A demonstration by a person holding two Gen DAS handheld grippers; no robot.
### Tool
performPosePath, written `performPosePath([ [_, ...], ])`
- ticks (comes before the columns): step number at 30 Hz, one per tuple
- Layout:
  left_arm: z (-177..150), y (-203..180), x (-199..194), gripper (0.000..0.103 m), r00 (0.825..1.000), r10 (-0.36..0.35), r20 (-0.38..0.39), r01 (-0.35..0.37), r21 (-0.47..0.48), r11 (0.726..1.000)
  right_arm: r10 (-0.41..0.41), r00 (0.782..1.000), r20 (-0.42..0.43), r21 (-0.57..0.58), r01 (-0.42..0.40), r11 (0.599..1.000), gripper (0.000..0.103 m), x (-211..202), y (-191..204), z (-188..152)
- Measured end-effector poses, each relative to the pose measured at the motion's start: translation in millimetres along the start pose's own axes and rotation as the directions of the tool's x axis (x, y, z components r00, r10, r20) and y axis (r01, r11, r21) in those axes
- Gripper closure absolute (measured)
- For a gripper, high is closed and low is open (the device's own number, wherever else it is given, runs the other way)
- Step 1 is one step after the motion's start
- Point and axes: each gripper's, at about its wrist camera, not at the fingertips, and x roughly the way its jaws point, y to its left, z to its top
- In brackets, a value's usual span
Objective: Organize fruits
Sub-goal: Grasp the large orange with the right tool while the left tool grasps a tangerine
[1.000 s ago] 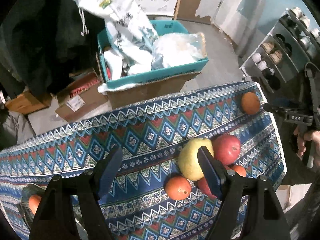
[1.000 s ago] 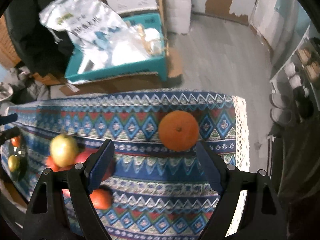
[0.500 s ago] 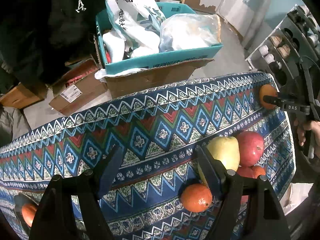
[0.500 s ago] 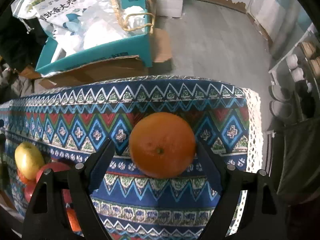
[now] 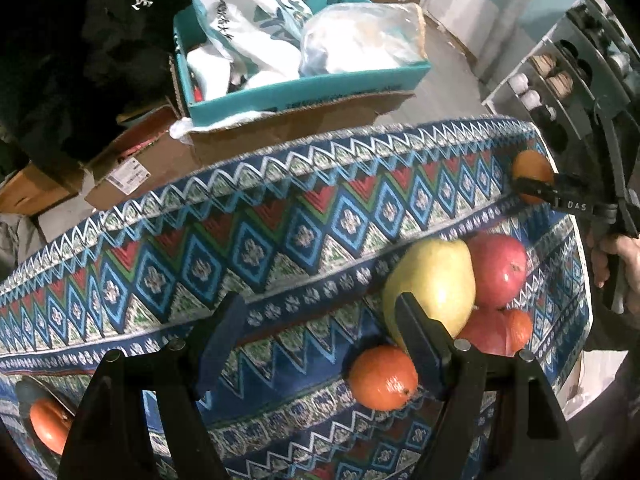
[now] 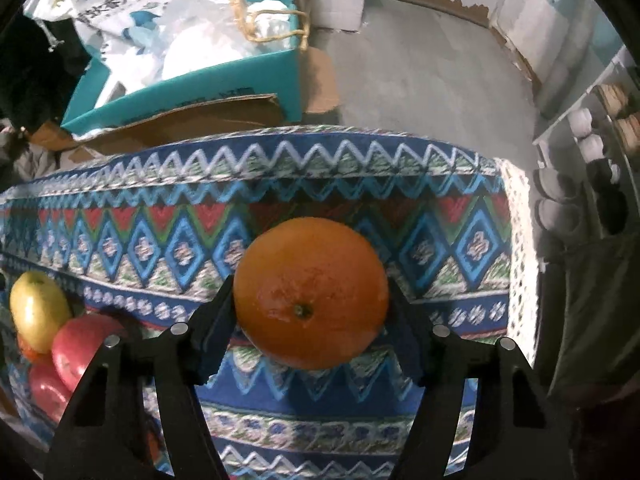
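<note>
Right gripper (image 6: 310,312) just closing around the lone orange (image 6: 311,293) near the tablecloth's (image 6: 360,412) lace end.

Pads now against both sides of the orange, so grip seems taken; lifting toward the fruit pile probably next. Earlier, jaws wider, orange higher in view and smaller. Left gripper (image 5: 320,320) half-open and empty above the cloth, lower than before, beside the yellow pear (image 5: 434,280), red apple (image 5: 498,268) and small mandarin (image 5: 382,378).

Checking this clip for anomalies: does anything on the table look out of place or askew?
One large orange sits alone near the tablecloth's far corner, apart from the fruit pile; the right gripper has just been closing around it. Nothing looks spilled or damaged.
</note>
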Motion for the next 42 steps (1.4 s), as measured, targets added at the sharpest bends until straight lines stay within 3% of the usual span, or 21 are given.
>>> performPosePath([
  [12, -36, -19, 7, 0.024, 0.999, -0.026, -0.037, 0.027, 0.031, 0.999, 0.138, 0.989, 0.05, -0.053, -0.135, 0.989, 0.034, -45, 52, -31],
  [23, -44, -31, 24, 0.024, 0.998, -0.015, -0.062, 0.018, 0.056, 0.998, 0.207, 0.976, 0.065, -0.046, -0.205, 0.978, 0.034, -71, 66, -63],
  [31, -49, -41, 33, 0.045, 0.997, -0.011, -0.073, 0.018, 0.1, 0.995, 0.235, 0.97, 0.063, -0.056, -0.231, 0.971, 0.034, -71, 79, -72],
  [33, -50, -42, 33, 0.054, 0.996, -0.041, -0.077, 0.048, 0.097, 0.994, 0.237, 0.969, 0.064, -0.065, -0.233, 0.97, 0.034, -71, 82, -72],
  [38, -55, -46, 28, 0.055, 0.999, 0.008, -0.035, -0.003, 0.135, 0.991, 0.238, 0.968, 0.072, -0.077, -0.233, 0.969, 0.034, -74, 87, -71],
  [42, -58, -44, 14, 0.055, 1.0, -0.007, -0.012, 0.008, 0.127, 0.992, 0.24, 0.967, 0.083, -0.1, -0.232, 0.968, 0.034, -80, 96, -71],
])
